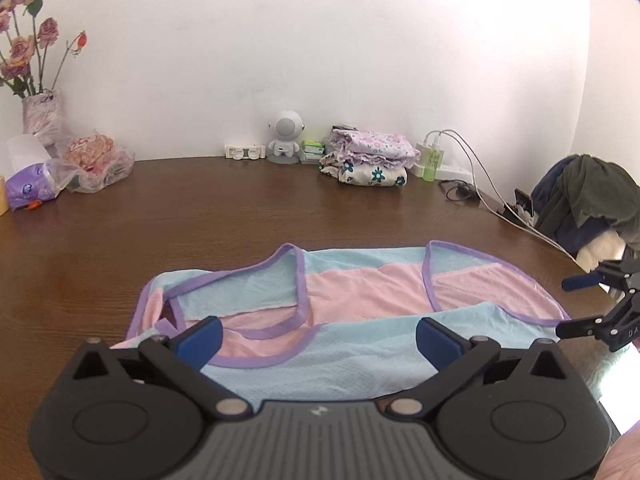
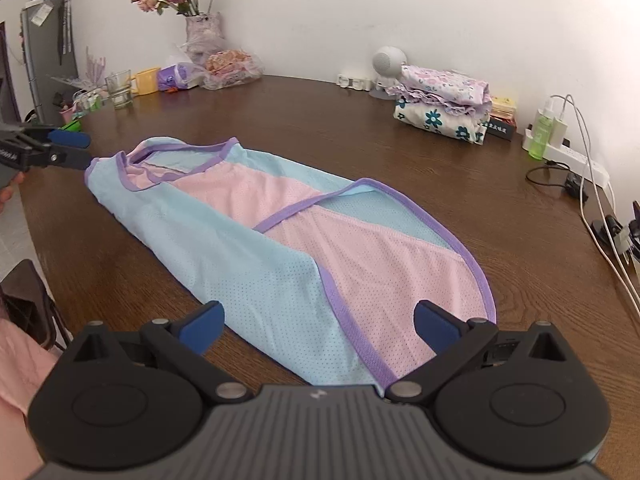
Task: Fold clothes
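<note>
We hold left gripper and right gripper wide open, gripping nothing, one at each end of garment. Pink-blue garment lies partly folded, flat on brown table; folded clothes stack near wall.

Little can be read. The right gripper, at the edge of the left wrist view, bears the letters "DA". A dark box beside the folded clothes carries characters too small to make out.
</note>
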